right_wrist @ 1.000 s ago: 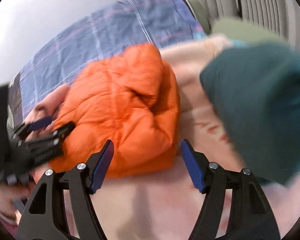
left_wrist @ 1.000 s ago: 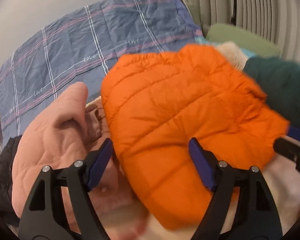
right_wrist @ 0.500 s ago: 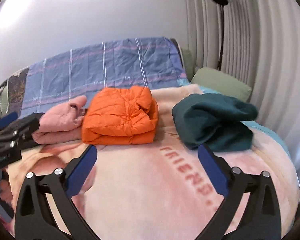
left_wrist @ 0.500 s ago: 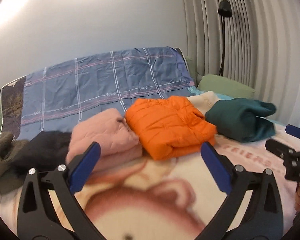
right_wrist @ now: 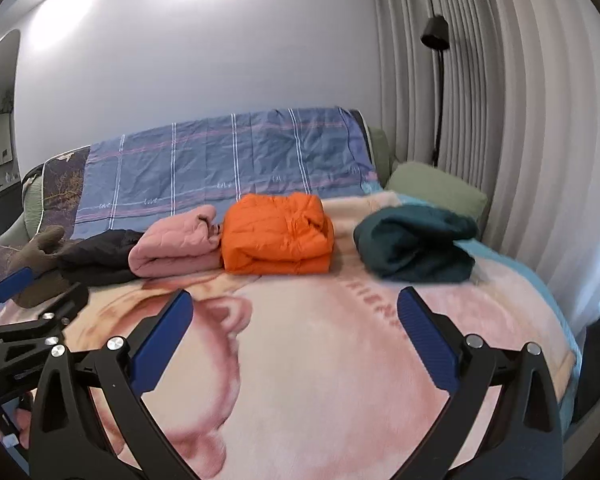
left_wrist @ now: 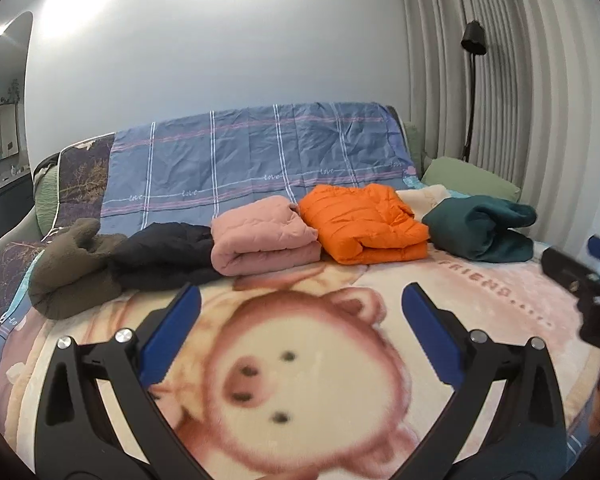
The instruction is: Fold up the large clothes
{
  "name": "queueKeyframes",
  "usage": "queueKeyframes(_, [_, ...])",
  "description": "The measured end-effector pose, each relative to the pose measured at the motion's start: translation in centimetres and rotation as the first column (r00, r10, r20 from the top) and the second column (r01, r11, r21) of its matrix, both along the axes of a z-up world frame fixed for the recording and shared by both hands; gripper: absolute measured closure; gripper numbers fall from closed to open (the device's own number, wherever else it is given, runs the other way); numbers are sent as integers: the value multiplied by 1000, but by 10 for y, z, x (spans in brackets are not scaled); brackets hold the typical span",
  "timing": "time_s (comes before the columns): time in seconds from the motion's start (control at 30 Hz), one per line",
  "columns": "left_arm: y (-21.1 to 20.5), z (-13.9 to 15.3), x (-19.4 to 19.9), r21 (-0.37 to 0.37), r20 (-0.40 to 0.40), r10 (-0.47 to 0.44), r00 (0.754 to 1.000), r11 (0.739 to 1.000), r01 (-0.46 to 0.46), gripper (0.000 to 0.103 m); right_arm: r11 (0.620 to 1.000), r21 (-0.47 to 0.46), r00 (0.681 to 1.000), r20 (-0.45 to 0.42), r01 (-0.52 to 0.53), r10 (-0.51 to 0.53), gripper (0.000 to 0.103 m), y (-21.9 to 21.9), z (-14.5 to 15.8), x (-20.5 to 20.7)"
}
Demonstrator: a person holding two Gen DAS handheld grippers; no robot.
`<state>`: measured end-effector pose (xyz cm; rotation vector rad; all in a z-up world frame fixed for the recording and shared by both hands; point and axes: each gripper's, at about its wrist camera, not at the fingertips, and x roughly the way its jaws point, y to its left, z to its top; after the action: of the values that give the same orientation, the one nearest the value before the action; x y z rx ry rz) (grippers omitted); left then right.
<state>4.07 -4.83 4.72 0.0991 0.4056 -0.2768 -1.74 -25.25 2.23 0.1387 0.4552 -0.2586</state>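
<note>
On the bed, a soft pink blanket (left_wrist: 480,304) with a big bear picture covers the near part, and a row of clothes lies along its far edge. From left to right in the left wrist view there is an olive green bundle (left_wrist: 70,268), a black garment (left_wrist: 164,256), a folded pink quilted garment (left_wrist: 264,240), a folded orange puffer jacket (left_wrist: 364,228) and a dark teal garment (left_wrist: 484,228). The pink one and the orange jacket touch side by side. The teal one sits just right of the jacket, with a small gap in the right wrist view, and it looks loosely rolled more than neatly folded, though it is a bit blurry. Behind the row, a blue checked sheet (left_wrist: 252,160) slopes up toward the white wall. A green pillow (left_wrist: 472,178) lies at the far right, near the long curtains (right_wrist: 500,120) and a black floor lamp (right_wrist: 436,36). The left gripper (left_wrist: 300,306) hangs over the bear picture with its blue pads spread wide and nothing between them. The right gripper (right_wrist: 294,312) hangs over the pink blanket, also spread wide and holding nothing. Both are well apart from the clothes.
</note>
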Motion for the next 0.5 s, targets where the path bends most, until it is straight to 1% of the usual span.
queueKeyframes(0.07, [1, 3, -10, 17, 10, 8, 1000, 1000, -8, 2, 1000, -6, 1000, -18, 14, -14, 1, 2, -2, -6])
queueKeyframes(0.13, [-1, 5, -22, 50, 32, 28, 999, 998, -30, 2, 1000, -22, 999, -29, 21, -21, 1, 5, -5, -11])
queueKeyframes(0.23, [-3, 8, -35, 70, 50, 21, 999, 997, -24, 2, 999, -42, 999, -30, 32, -34, 1, 10, -9, -22])
queueKeyframes(0.3, [-5, 10, -38, 77, 44, 21, 999, 997, -24, 2, 999, -40, 999, -39, 20, -22, 1, 13, -13, -26])
queueKeyframes(0.4, [-8, 9, -39, 105, 25, 51, 998, 993, -53, 2, 999, -38, 998, -65, -19, 16, 1, 15, -17, -27])
queueKeyframes(0.5, [-7, 8, -41, 96, 5, 49, 999, 994, -49, 2, 998, -64, 997, -71, -20, 15, 1, 17, -20, -28])
